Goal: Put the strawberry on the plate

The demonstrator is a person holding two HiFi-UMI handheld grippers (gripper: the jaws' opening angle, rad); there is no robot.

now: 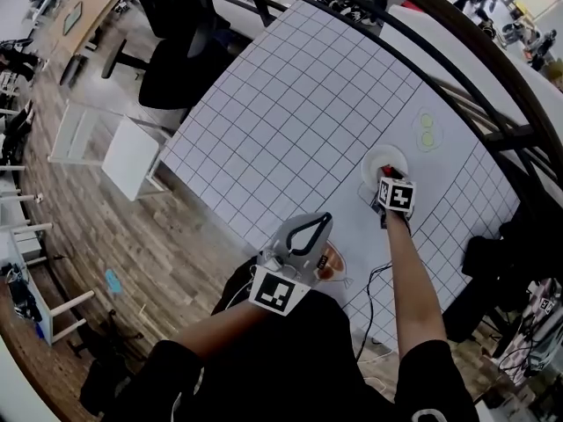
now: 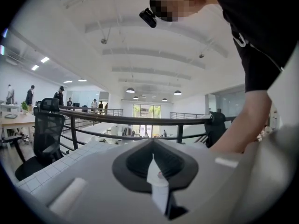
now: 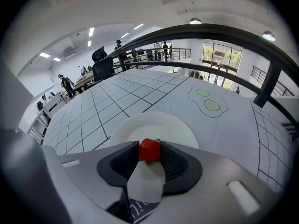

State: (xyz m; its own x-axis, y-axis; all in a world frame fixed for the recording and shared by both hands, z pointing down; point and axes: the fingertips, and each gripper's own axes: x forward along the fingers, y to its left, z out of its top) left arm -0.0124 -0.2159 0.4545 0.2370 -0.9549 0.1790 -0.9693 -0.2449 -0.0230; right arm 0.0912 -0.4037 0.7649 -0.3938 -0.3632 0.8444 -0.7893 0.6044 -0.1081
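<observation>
A red strawberry [image 3: 150,150] sits clamped between the pads of my right gripper [image 3: 150,148], which is shut on it. Just beyond and below the jaws lies a round white plate [image 3: 154,125] on the gridded table. In the head view the right gripper [image 1: 385,181] hovers over the near edge of the plate [image 1: 390,158], with the strawberry [image 1: 384,173] showing as a red spot at its tip. My left gripper [image 1: 325,221] is held close to the body, far from the plate; its jaws [image 2: 152,143] meet with nothing between them.
A flat fried-egg shape [image 1: 427,131] lies on the table beyond the plate. A dark railing [image 1: 457,25] curves round the table's far side. A black office chair [image 1: 180,42] and a small white table [image 1: 132,156] stand to the left. A cable [image 1: 374,280] trails near the front edge.
</observation>
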